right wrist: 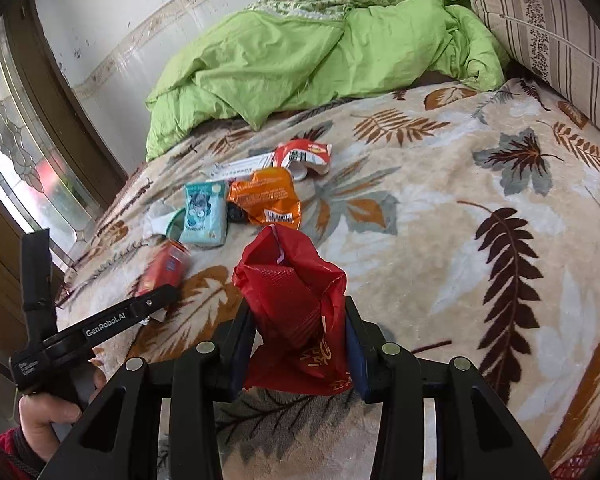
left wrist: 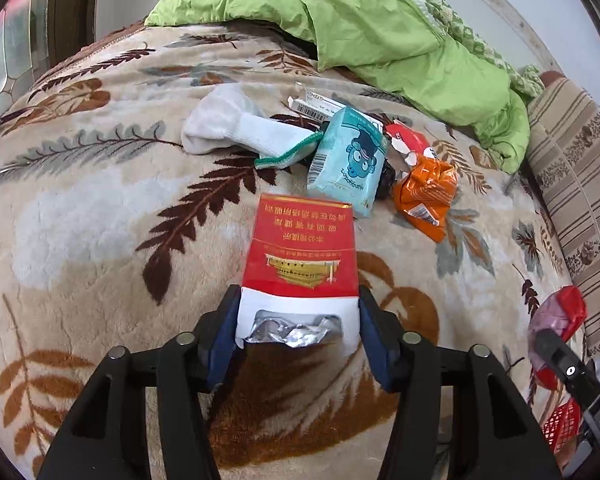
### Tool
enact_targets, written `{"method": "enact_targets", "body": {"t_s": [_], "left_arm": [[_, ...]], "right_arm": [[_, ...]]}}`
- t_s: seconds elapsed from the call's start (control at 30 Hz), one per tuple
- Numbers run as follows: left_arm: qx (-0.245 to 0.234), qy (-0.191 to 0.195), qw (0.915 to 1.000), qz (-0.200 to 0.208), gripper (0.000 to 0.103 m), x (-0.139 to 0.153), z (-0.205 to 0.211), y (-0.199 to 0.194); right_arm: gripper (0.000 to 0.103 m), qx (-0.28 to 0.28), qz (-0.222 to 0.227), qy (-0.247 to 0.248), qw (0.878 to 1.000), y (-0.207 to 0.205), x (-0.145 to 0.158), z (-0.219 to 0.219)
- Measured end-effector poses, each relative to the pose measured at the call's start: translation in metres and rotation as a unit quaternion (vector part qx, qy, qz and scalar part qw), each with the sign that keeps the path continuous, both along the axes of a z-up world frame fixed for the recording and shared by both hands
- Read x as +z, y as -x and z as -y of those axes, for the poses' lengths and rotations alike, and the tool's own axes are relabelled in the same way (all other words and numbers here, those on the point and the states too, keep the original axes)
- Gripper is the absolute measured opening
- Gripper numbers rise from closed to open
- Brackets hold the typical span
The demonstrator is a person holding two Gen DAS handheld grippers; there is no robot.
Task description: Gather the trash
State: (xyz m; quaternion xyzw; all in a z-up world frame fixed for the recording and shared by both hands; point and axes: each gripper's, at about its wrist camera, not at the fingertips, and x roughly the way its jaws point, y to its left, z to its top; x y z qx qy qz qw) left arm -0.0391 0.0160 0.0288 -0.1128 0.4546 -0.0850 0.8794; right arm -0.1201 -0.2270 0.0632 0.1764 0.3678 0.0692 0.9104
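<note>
My left gripper [left wrist: 298, 316] is shut on a red and white cigarette pack [left wrist: 300, 256] with crumpled foil at its open end, held just above the bed. The pack also shows in the right wrist view [right wrist: 166, 268]. My right gripper [right wrist: 300, 344] is shut on a red plastic bag [right wrist: 296, 312], seen in the left wrist view [left wrist: 560, 320] at the right edge. Further on lie a light blue tissue pack [left wrist: 348, 160], an orange wrapper [left wrist: 426, 196], a red and white wrapper [left wrist: 408, 140], a small white box [left wrist: 316, 106] and a white sock [left wrist: 236, 126].
The trash lies on a leaf-patterned blanket [left wrist: 100, 200] on the bed. A green quilt [left wrist: 360, 20] is bunched at the far side, a striped pillow [right wrist: 540, 20] at the right. A glass door [right wrist: 16, 160] stands left of the bed.
</note>
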Motion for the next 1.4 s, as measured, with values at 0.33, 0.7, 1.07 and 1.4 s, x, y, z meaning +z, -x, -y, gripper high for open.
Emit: {"method": "enact_targets", "body": {"t_s": [0.33, 0.7, 1.07, 1.4], "left_arm": [[0.010, -0.068, 0.9975, -0.011, 0.078, 0.009, 0.017, -0.004], [0.006, -0.116, 0.9932, 0.006, 0.053, -0.006, 0.020, -0.025], [-0.028, -0.049, 0.9973, 0.047, 0.051, 0.020, 0.012, 0.022], [-0.046, -0.035, 0.9936, 0.096, 0.051, 0.044, 0.012, 0.058]], "right_arm": [[0.044, -0.006, 0.024, -0.032, 0.999, 0.012, 0.013, 0.014], [0.044, -0.006, 0.025, -0.022, 0.999, 0.015, 0.021, 0.011], [0.044, -0.017, 0.031, 0.009, 0.999, 0.029, 0.037, 0.007], [0.044, -0.018, 0.033, 0.042, 0.998, 0.036, 0.043, -0.007]]}}
